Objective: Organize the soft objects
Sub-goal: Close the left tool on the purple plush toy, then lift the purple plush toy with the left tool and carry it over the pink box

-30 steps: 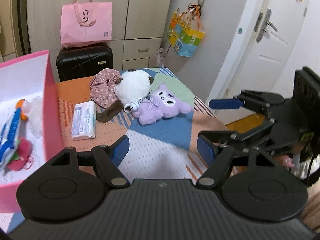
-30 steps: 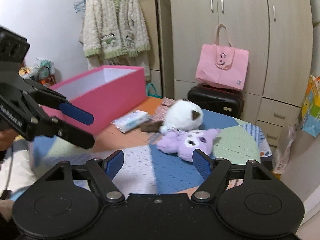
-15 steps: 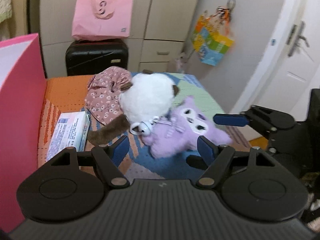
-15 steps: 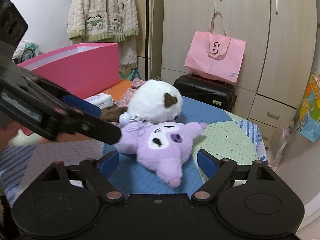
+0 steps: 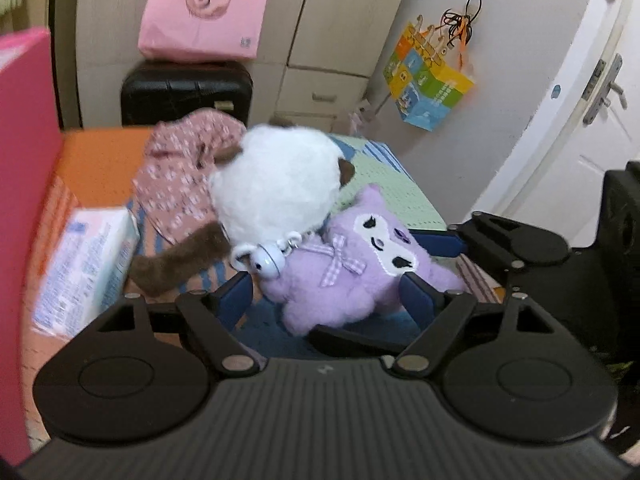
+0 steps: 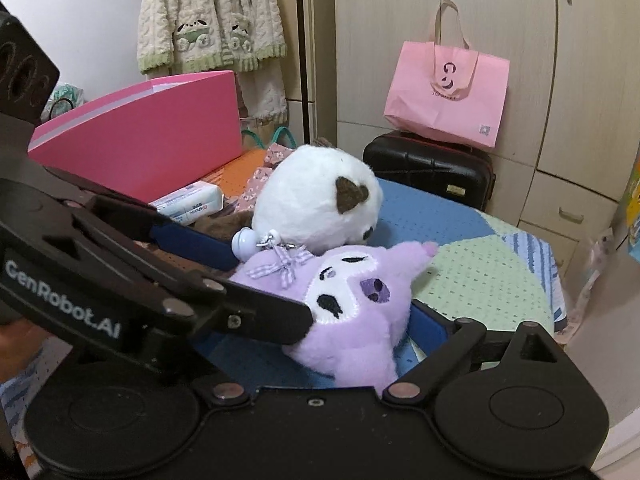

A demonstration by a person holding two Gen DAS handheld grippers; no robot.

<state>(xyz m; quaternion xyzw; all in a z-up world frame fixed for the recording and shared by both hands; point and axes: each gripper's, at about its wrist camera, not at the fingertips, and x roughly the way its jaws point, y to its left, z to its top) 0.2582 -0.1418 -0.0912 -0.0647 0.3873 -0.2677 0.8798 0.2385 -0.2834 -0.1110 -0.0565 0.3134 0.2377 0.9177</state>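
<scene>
nothing looks sorted yet: the purple plush (image 5: 352, 268) lies on the patchwork table (image 6: 492, 276) against the white plush (image 6: 316, 196), pink box (image 6: 140, 144) waiting nearby. both the left gripper (image 5: 328, 296) and right gripper (image 6: 430, 330) are spreading around it, unpinched.

Pink bag (image 6: 448, 92), black suitcase (image 6: 430, 170), cardigan (image 6: 210, 16)

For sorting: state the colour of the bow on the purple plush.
Lilac-and-white gingham bow; the right wrist view shows it best.
</scene>
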